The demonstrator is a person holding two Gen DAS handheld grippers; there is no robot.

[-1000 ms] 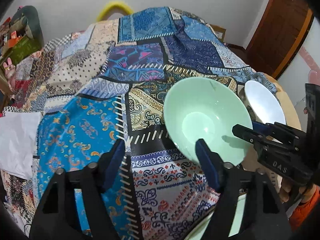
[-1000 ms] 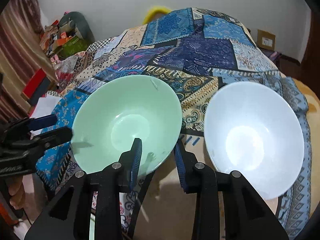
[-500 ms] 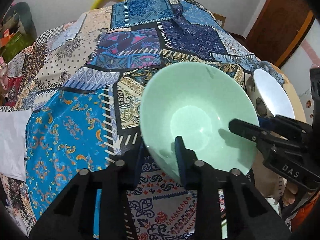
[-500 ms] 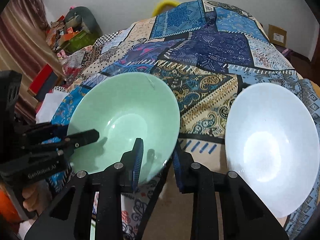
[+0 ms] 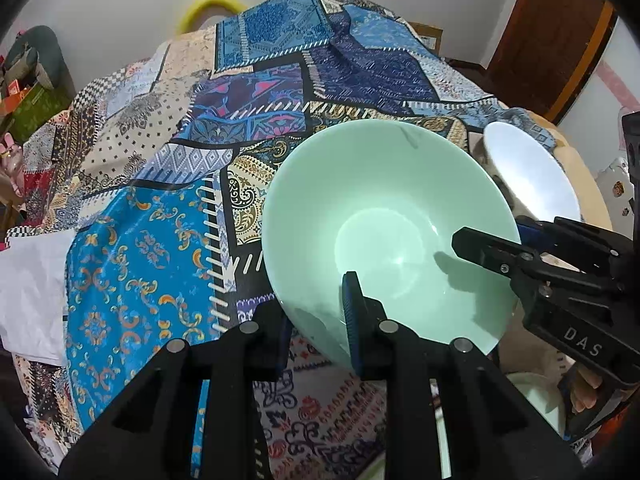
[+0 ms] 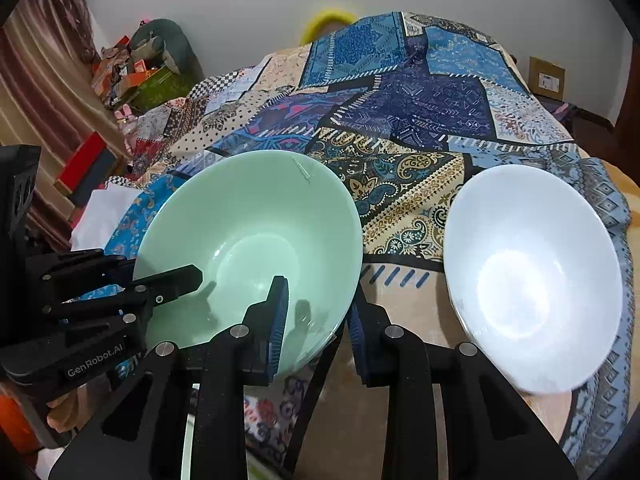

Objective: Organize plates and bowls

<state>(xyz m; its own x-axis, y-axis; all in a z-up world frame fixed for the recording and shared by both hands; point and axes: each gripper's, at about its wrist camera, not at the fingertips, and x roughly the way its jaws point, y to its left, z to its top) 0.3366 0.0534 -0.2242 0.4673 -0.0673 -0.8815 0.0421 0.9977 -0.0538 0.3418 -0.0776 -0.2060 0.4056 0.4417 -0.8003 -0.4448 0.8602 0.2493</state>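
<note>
Above patchwork cloth [image 6: 400, 120] | left claw [image 5: 316, 312], right claw [image 6: 316, 312] both clamped on green bowl [image 6: 256, 232] rim | white bowl [image 6: 532, 260] beside

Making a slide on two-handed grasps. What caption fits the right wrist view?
Both hand-held grippers, right and left, pinch the green bowl's rim; white bowl beside it.

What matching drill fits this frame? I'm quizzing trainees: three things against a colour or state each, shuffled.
Things:
1. green bowl
2. white bowl
3. tablecloth

States:
A. patchwork-patterned
B. clamped at its rim by both the left gripper and the right gripper
C. ungripped, resting on the table

Pairs: 1-B, 2-C, 3-A
</note>
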